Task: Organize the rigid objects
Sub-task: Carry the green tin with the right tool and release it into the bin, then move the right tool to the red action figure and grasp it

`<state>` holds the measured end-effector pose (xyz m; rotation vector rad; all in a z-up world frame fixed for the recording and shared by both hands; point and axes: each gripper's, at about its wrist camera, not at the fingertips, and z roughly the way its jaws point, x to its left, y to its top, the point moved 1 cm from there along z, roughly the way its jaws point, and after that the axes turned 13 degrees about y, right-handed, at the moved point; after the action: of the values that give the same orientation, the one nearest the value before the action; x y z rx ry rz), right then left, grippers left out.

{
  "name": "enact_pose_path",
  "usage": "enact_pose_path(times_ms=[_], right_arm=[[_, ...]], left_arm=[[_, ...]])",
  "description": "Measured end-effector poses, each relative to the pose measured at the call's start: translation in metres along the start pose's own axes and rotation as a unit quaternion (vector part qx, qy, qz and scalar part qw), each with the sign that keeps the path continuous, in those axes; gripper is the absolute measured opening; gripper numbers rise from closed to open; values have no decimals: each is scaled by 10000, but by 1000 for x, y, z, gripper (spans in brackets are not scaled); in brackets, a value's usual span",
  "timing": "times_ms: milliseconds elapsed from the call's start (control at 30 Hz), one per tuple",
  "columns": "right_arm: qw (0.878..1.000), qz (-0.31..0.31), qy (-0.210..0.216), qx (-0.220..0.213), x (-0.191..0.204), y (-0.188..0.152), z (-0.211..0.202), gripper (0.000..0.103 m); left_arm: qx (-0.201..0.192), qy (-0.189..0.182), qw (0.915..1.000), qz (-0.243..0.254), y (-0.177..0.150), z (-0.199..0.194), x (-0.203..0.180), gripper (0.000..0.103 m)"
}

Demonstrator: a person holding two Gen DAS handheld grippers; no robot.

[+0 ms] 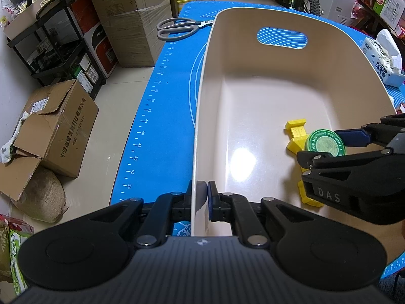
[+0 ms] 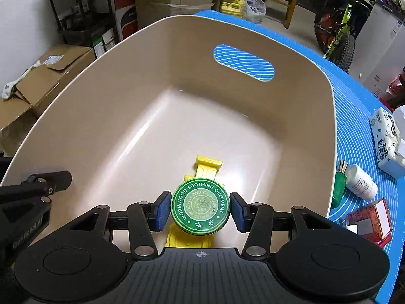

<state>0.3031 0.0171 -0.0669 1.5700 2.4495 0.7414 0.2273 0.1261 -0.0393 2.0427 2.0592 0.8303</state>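
1. At the far left, beyond the table edge, cardboard boxes (image 1: 58,126) sit on a pale floor beside a dark shelving rack (image 1: 55,43).
2. A blue mat (image 1: 157,93) printed with ruler marks covers the table. Grey-handled scissors (image 1: 177,27) lie on it, just beside the far left corner of the bin.
3. A large beige plastic bin (image 2: 83,106) with an oval handle slot in its far wall stands on the mat.
4. The left gripper (image 1: 205,197) is clenched on the bin's near left wall, one pad outside and one inside.
5. On the bin floor lies a yellow plastic piece (image 2: 208,166), its shape partly hidden.
6. A round green ointment tin (image 2: 200,206) sits over the yellow piece, between the fingers of the right gripper (image 2: 200,209).
7. The right gripper's jaws are parted, with a thin gap showing on each side of the tin; the pads appear not to press it, though the left gap is hard to judge.
8. To the right, outside the bin, a green bottle (image 2: 339,185), a white bottle (image 2: 360,182), a red box (image 2: 367,221) and a tissue pack (image 2: 387,141) rest on the mat.
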Motion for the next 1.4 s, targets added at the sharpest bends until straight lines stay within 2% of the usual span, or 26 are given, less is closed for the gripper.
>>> enact_pose_path(times_ms=[67, 267, 333, 533, 567, 600, 700, 800, 1000, 1200, 1400], right_arm=[[9999, -20, 32, -148, -1, -2, -6, 63], [9983, -54, 106, -562, -2, -12, -35, 64], [9971, -6, 40, -764, -5, -8, -47, 68], [9906, 386, -118, -1305, -32, -18, -85, 66], [9887, 478, 43, -1417, -38, -21, -91, 65], [9867, 619, 49, -1503, -43, -25, -98, 69], [9817, 849, -255, -1686, -58, -37, -112, 71], [9778, 1139, -278, -1738, -78, -47, -120, 71], [9690, 1612, -628, -1763, -123, -65, -126, 71], [9625, 2024, -911, -1559, -156, -93, -114, 71], [9567, 2438, -1013, -1229, -182, -108, -89, 71]], left_arm=[[0, 4, 10000, 5, 0, 0, 0, 10], [5, -7, 10000, 2, 0, 0, 1, 10], [6, -9, 10000, -1, 0, 0, 1, 10], [8, -9, 10000, -4, 0, 0, 1, 11], [8, -5, 10000, -1, 0, 0, 1, 11], [7, 1, 10000, 2, 0, 0, 1, 11], [9, -6, 10000, -2, 0, 1, 1, 11], [9, -8, 10000, 1, 0, 1, 1, 11], [10, -2, 10000, 3, 0, 1, 2, 11], [10, -2, 10000, 4, 0, 1, 2, 11], [11, -5, 10000, 2, 0, 1, 1, 11]])
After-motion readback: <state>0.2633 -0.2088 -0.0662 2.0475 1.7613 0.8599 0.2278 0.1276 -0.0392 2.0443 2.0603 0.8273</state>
